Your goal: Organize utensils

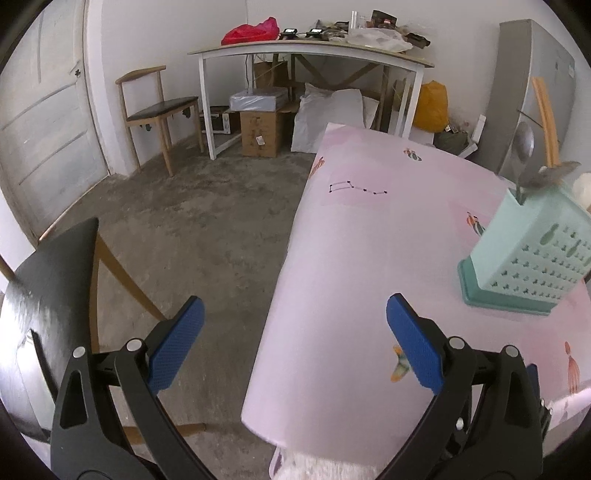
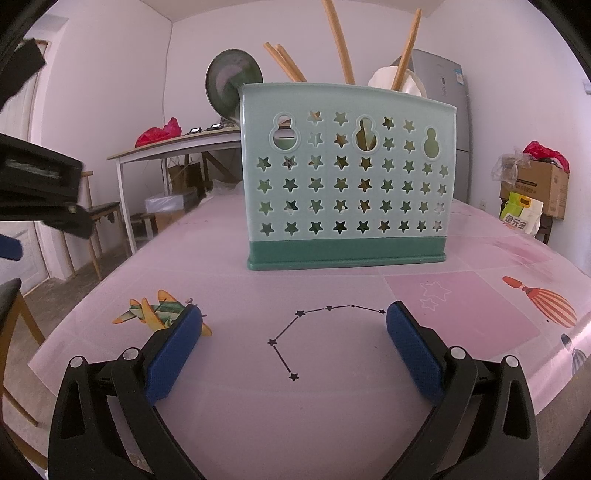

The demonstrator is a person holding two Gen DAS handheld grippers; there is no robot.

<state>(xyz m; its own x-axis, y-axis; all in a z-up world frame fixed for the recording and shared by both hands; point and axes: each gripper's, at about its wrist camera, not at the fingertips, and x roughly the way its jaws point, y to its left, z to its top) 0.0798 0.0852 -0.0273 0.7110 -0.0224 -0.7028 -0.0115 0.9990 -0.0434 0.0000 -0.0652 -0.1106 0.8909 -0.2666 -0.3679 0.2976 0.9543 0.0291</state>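
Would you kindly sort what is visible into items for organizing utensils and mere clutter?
Job: utensil holder; wooden utensils; ladle; left gripper; right gripper.
Clutter: red bag; cardboard box; chair; fridge.

holder (image 2: 347, 177) on table (image 2: 461, 295) (utensils (image 2: 338, 37) inside)

Beyond the right tool (image 2: 294, 318), a smooth plastic utensil holder (image 2: 347, 177) holds wooden sticks (image 2: 338, 40); the glossy tabletop (image 2: 258, 387) lies beneath.
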